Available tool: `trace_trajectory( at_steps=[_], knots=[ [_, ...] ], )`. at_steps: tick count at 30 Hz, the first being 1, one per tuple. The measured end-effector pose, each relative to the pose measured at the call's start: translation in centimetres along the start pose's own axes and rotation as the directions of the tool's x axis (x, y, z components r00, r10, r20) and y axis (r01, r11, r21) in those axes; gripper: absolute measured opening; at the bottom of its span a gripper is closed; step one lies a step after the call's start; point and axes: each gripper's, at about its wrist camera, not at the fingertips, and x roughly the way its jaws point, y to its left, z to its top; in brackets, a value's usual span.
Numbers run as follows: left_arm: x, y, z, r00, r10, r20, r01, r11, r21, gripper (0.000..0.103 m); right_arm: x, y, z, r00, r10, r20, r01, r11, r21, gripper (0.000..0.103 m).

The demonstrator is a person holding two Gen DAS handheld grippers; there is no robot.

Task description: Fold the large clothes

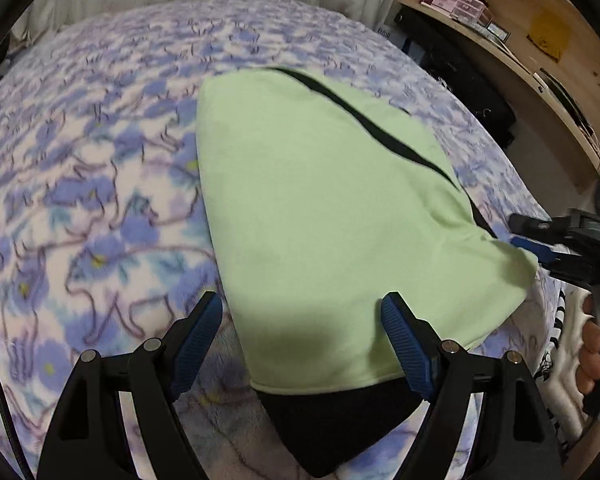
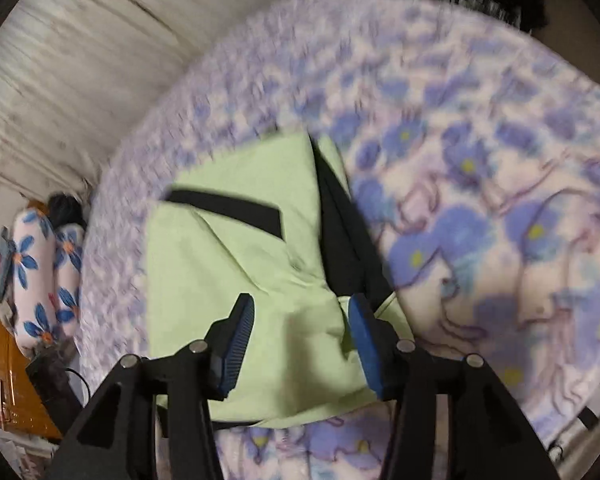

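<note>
A fleecy blanket with blue and purple flowers (image 1: pixel 100 184) covers the bed. On it lies the folded light-green garment with black trim (image 1: pixel 324 216). The left gripper (image 1: pixel 302 344) hangs over the garment's near edge, jaws spread wide and empty. Further right, the right gripper (image 2: pixel 302 340) is partly open above the cloth, its pads clear of it.

Garment (image 1: pixel 320 208) pale green, black trim — blanket (image 1: pixel 100 184) purple-blue floral on white.
</note>
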Motion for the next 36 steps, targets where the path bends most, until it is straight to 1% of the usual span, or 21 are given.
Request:
trace_trajectory(
  at_steps=[2,3,8,9,11,13,14,15,17,19,21,22,23,25,26,27,30,32,33,35,36],
  knots=[
    [0.3,0.1,-0.3,1.0,-0.018,-0.008,0.018,1.0,-0.006,0.08,1.0,-0.2,0.2,0.999,-0.042,-0.011,0.042,0.999,-0.02,0.049],
    [0.4,0.1,-0.4,1.0,-0.024,-0.013,0.024,1.0,-0.008,0.08,1.2,-0.3,0.3,0.999,-0.051,-0.018,0.05,0.998,-0.026,0.049],
    [0.4,-0.2,-0.3,1.0,-0.017,-0.012,0.017,1.0,-0.006,0.081,2.2,-0.4,0.6,0.997,-0.039,-0.07,0.035,0.998,-0.049,0.049],
    [0.4,-0.2,-0.3,1.0,-0.016,-0.012,0.016,1.0,-0.009,0.081,2.3,-0.1,0.6,0.996,-0.035,-0.087,0.029,0.997,-0.065,0.049],
    [0.4,-0.2,-0.3,1.0,-0.016,-0.014,0.015,1.0,-0.014,0.08,2.5,1.0,0.4,0.994,-0.056,-0.098,0.043,0.991,-0.128,0.049],
    [0.5,-0.1,-0.1,1.0,-0.013,-0.016,0.013,1.0,-0.022,0.08,2.8,1.9,0.3,0.992,-0.066,-0.111,0.046,0.983,-0.178,0.038],
    [0.6,-0.1,0.0,1.0,-0.009,-0.02,0.009,1.0,-0.026,0.08,2.9,2.3,0.3,0.99,-0.077,-0.115,0.053,0.979,-0.199,0.022],
    [0.6,-0.1,0.2,1.0,-0.007,-0.026,0.007,0.999,-0.031,0.08,3.1,2.5,0.5,0.99,-0.078,-0.119,0.051,0.976,-0.214,0.012],
    [0.5,-0.1,0.4,1.0,-0.003,-0.031,0.001,0.999,-0.044,0.079,2.2,3.4,0.7,0.993,-0.07,-0.096,0.045,0.969,-0.242,0.011],
    [0.0,-0.1,0.5,1.0,0.006,-0.013,-0.006,0.999,-0.054,0.074,-0.2,4.0,0.6,0.999,-0.047,-0.019,0.04,0.962,-0.27,0.01],
    [-0.5,-0.1,0.4,1.0,0.001,0.006,-0.001,0.999,-0.051,0.069,-3.1,3.9,-0.1,0.997,-0.021,0.073,0.041,0.96,-0.277,0.01],
    [-0.7,-0.1,0.4,1.0,-0.006,0.012,0.007,0.999,-0.048,0.068,-3.7,3.6,-0.3,0.995,-0.01,0.094,0.036,0.962,-0.27,0.01],
    [-0.8,-0.4,0.2,1.0,-0.011,0.014,0.012,0.999,-0.039,0.067,-3.9,3.1,-0.7,0.994,-0.016,0.109,0.044,0.965,-0.259,0.009],
    [-0.5,-0.9,-0.1,1.0,0.0,0.006,0.0,1.0,-0.014,0.067,-2.9,1.7,-1.7,0.992,-0.065,0.108,0.089,0.968,-0.235,0.009],
    [-0.3,-1.3,-0.4,1.0,0.016,0.002,-0.016,1.0,0.0,0.067,-1.7,0.8,-2.3,0.992,-0.092,0.081,0.108,0.971,-0.215,0.009],
    [-0.1,-1.5,-0.6,1.0,0.026,0.0,-0.026,1.0,0.01,0.067,-0.6,0.0,-2.7,0.992,-0.106,0.061,0.117,0.973,-0.199,0.009],
    [0.5,-2.1,-1.2,0.999,0.052,0.0,-0.052,0.998,0.042,0.067,1.3,-1.4,-3.3,0.991,-0.119,0.06,0.127,0.979,-0.162,0.01],
    [0.5,-2.2,-1.2,0.998,0.063,0.002,-0.063,0.997,0.044,0.067,1.0,-1.3,-2.7,0.99,-0.122,0.063,0.129,0.985,-0.111,0.012],
    [0.4,-2.1,-1.0,0.998,0.059,-0.001,-0.059,0.997,0.039,0.067,0.4,-0.8,-2.3,0.988,-0.137,0.072,0.144,0.984,-0.106,0.014],
    [-0.1,-1.7,-0.5,0.999,0.043,-0.012,-0.043,0.999,0.024,0.067,-1.1,0.5,-1.4,0.983,-0.143,0.116,0.156,0.981,-0.113,0.015],
    [-0.4,-1.6,-0.2,0.999,0.034,-0.009,-0.034,0.999,0.019,0.069,-1.9,1.3,-0.9,0.981,-0.124,0.147,0.142,0.983,-0.12,0.019]
  ],
)
